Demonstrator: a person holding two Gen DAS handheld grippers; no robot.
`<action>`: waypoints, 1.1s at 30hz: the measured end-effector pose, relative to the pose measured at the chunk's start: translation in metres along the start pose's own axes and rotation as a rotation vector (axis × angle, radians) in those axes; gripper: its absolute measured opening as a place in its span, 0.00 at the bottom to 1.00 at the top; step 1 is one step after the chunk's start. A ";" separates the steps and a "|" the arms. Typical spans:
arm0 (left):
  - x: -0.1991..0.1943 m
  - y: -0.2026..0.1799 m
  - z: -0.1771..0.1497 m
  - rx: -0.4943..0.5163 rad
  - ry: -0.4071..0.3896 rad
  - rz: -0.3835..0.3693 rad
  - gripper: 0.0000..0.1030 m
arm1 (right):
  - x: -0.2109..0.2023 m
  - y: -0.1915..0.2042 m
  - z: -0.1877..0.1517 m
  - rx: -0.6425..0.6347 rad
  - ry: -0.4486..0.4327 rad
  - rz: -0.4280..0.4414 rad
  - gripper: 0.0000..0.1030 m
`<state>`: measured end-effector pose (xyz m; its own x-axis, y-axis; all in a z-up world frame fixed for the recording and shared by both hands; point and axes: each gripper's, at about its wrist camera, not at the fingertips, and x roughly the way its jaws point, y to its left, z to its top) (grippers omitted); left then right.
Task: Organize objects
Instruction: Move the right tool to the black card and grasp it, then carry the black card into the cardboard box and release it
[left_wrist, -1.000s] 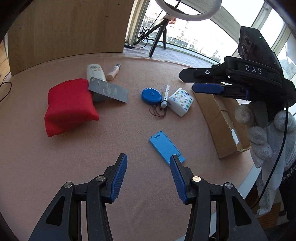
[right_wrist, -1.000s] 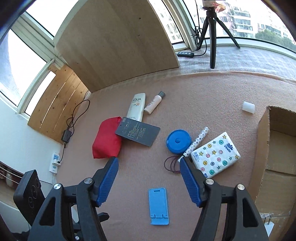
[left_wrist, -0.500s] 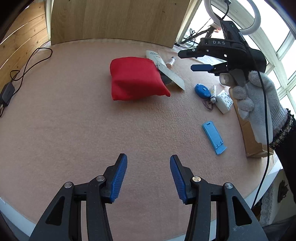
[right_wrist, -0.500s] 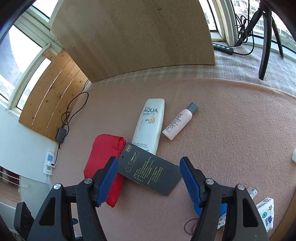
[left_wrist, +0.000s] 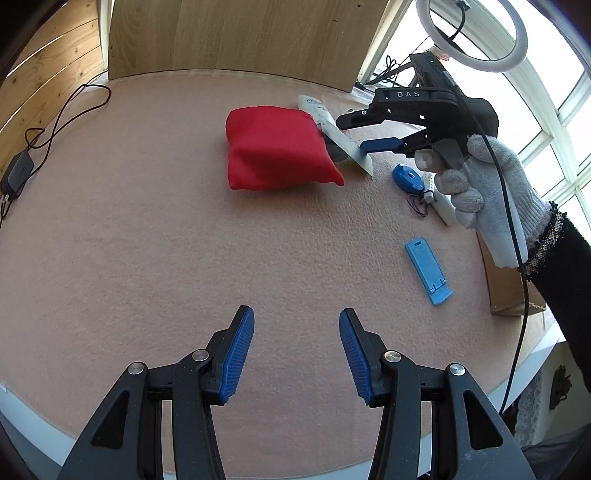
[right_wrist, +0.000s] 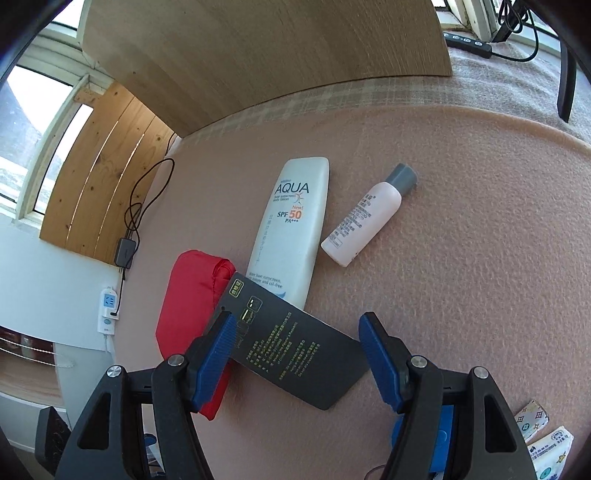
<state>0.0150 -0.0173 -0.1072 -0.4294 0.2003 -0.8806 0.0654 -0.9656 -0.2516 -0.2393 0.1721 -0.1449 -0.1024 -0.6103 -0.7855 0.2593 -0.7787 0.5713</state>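
Since half a second ago the right gripper (right_wrist: 295, 354) has come in lower and closer over the dark card (right_wrist: 291, 350), which now fills the space between its blue pads at the bottom centre of the right wrist view; the left gripper (left_wrist: 296, 354) has barely shifted, hovering over bare pink mat (left_wrist: 147, 240) at the bottom of its own frame.

The card lies flat, one end propped on the white sunscreen tube (right_wrist: 291, 225) and the red pouch (right_wrist: 188, 314), so a sideways pinch could slide off its thin edges, or the left pad could snag the pouch and drag it along. Pushing down might also nudge the tube toward the small pink bottle (right_wrist: 364, 218) lying just beside it, upper centre.

Both claws stand wide apart and hold nothing. The right one brackets the card without clear contact; whether a pad touches the pouch I cannot tell. The blue phone stand (left_wrist: 428, 269), blue round case (left_wrist: 406, 177) and cardboard box (left_wrist: 506, 291) wait at the right of the left wrist view.
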 end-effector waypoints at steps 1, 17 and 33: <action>0.000 -0.001 0.001 0.001 0.000 -0.004 0.50 | -0.001 0.001 -0.003 -0.004 0.008 0.015 0.63; 0.004 -0.004 0.007 0.006 0.002 -0.023 0.50 | 0.009 0.038 -0.022 -0.248 0.013 -0.226 0.63; 0.007 -0.002 0.014 0.015 0.001 -0.008 0.50 | 0.010 0.041 -0.030 -0.285 0.008 -0.280 0.47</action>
<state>-0.0011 -0.0163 -0.1072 -0.4290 0.2084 -0.8789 0.0481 -0.9664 -0.2526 -0.2013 0.1383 -0.1364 -0.1994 -0.3782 -0.9040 0.4787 -0.8425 0.2469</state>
